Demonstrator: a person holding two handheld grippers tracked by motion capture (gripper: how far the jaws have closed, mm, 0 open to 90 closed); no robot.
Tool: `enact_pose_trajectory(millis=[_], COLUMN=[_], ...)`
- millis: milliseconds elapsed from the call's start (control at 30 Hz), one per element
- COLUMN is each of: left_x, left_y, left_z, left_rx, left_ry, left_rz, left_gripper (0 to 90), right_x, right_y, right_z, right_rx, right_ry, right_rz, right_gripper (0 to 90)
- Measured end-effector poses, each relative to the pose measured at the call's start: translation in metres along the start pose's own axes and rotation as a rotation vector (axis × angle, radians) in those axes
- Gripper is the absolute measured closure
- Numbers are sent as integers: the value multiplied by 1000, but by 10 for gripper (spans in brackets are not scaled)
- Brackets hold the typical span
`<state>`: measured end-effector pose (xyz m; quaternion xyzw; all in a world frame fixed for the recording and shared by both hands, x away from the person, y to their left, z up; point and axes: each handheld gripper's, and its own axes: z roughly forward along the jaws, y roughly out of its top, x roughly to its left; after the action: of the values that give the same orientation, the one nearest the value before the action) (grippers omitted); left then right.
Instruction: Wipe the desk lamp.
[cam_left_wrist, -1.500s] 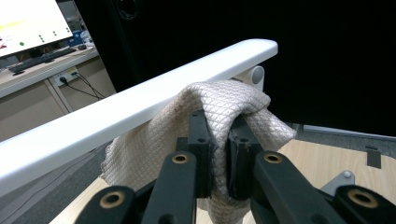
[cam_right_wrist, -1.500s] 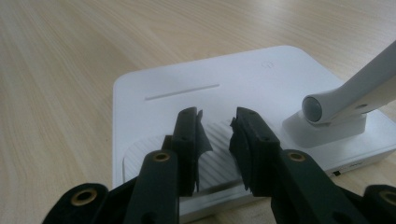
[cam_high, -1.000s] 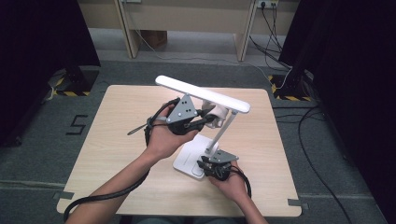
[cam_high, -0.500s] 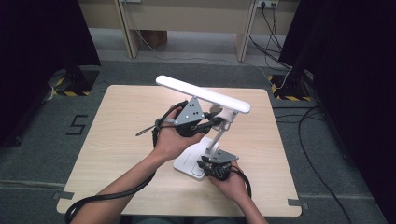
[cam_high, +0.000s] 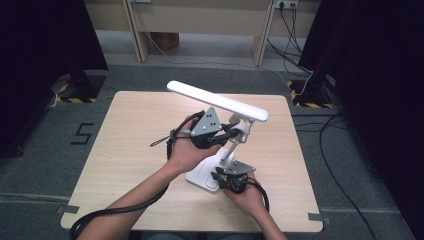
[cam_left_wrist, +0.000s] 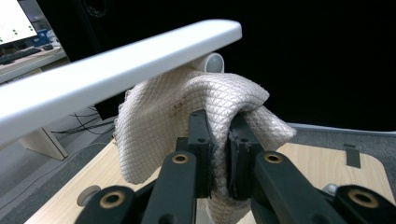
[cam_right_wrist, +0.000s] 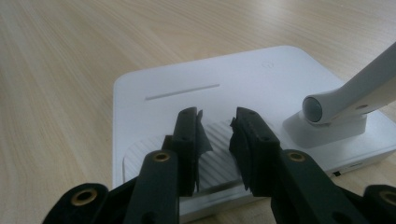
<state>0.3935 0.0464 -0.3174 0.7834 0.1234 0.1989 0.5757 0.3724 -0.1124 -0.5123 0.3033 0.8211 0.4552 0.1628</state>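
A white desk lamp stands on the wooden table (cam_high: 130, 130), with its long head (cam_high: 217, 100) above a slanted arm (cam_high: 227, 155) and a flat base (cam_high: 200, 177). My left gripper (cam_high: 235, 131) is shut on a beige quilted cloth (cam_left_wrist: 187, 102), which is pressed against the lamp's neck just under the head (cam_left_wrist: 116, 70). In the left gripper view the cloth is bunched between the two pads of my left gripper (cam_left_wrist: 219, 121). My right gripper (cam_high: 220, 177) rests at the near right edge of the base. Its jaws (cam_right_wrist: 217, 119) stand slightly apart over the base's ribbed pad (cam_right_wrist: 187, 74) with nothing between them.
A black cable (cam_high: 120, 210) trails from the left gripper over the table's front edge. The lamp arm's lower joint (cam_right_wrist: 327, 105) sits just right of the right gripper's jaws. Bare tabletop lies to the left and far right of the lamp.
My left gripper with the cloth has shifted slightly right, closer to the lamp's neck. The right gripper and the lamp have stayed put.
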Motion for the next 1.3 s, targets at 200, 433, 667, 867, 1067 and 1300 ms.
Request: enact_pose_trajectory(millis=[200,433,667,867,1067,1300], left_x=[-1,-2,-4,-3,-3,-3], left_y=[-3,-7,-12,-16,-22,-29], left_z=[2,6,11,13,16,17], left_rx=[7,18,36,46,64,76], left_ry=[-5,-10,-16,-15,-18,-21], left_rz=[3,2,1,-3,-7,-18], left_gripper=[816,816,816,816,816,817], right_x=[0,0,0,0,0,0], right_y=[0,0,0,0,0,0], right_z=[0,0,0,0,0,0], right_rx=[0,-1,0,-2,1,1], right_ry=[0,1,0,0,-2,-2], right_rz=[0,-1,1,-2,1,-1], right_gripper=[707,707,707,707,707,707])
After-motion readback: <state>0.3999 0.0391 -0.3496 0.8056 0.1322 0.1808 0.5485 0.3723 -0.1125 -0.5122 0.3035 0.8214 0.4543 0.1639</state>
